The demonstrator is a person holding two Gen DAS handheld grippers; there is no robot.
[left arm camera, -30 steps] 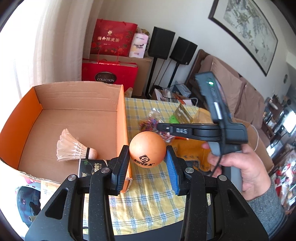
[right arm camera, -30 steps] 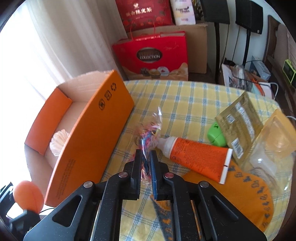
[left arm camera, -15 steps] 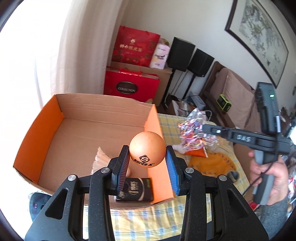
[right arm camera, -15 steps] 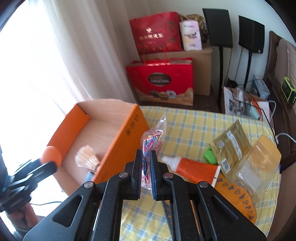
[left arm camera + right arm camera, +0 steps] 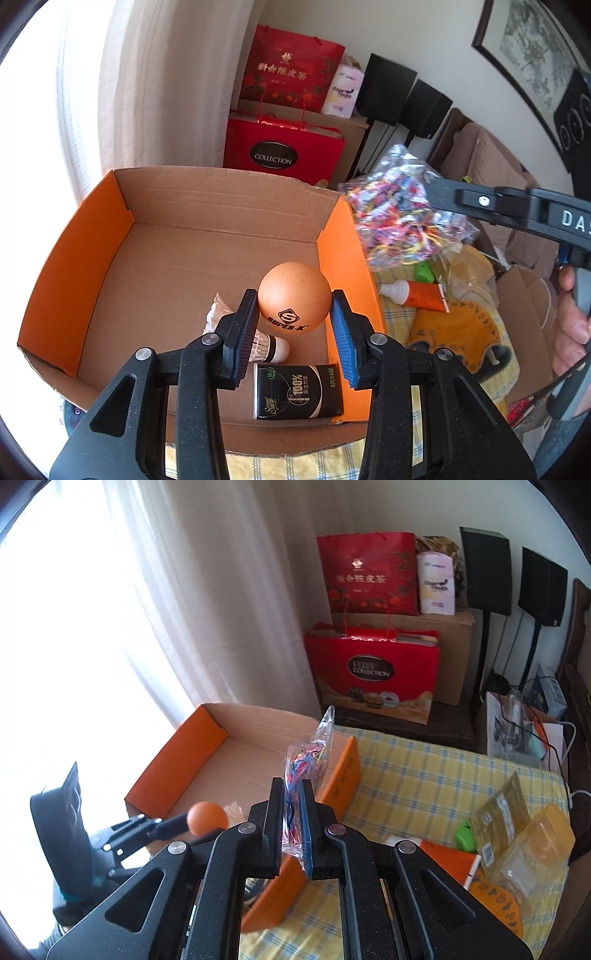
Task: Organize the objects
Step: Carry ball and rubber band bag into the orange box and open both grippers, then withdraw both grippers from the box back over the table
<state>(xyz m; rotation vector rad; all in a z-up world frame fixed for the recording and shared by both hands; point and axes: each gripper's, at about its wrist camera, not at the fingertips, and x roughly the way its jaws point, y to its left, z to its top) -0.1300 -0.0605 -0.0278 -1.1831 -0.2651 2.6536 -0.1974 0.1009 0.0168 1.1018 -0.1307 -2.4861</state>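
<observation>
My left gripper (image 5: 294,314) is shut on an orange ball (image 5: 294,296) and holds it above the near right part of an open orange cardboard box (image 5: 88,229). A shuttlecock (image 5: 271,345) and a black tissue pack (image 5: 297,390) lie inside the box. My right gripper (image 5: 292,794) is shut on a clear bag of coloured rubber bands (image 5: 309,755), lifted off the table over the box's right wall (image 5: 341,771). In the left wrist view that bag (image 5: 402,210) hangs from the right gripper's fingers (image 5: 448,194) at the right. In the right wrist view the ball (image 5: 207,818) shows at lower left.
On the yellow checked tablecloth (image 5: 417,771) lie an orange tube (image 5: 421,295), a green item (image 5: 465,836), a gold sachet (image 5: 502,814), a clear yellow plastic case (image 5: 535,849) and an orange cloth (image 5: 450,332). Red gift bags (image 5: 373,672), a cardboard carton and speakers stand behind. A curtain hangs at the left.
The left gripper has carried the ball from beside the box to over its inside. The right gripper has lifted the rubber band bag off the table and moved it toward the box.
</observation>
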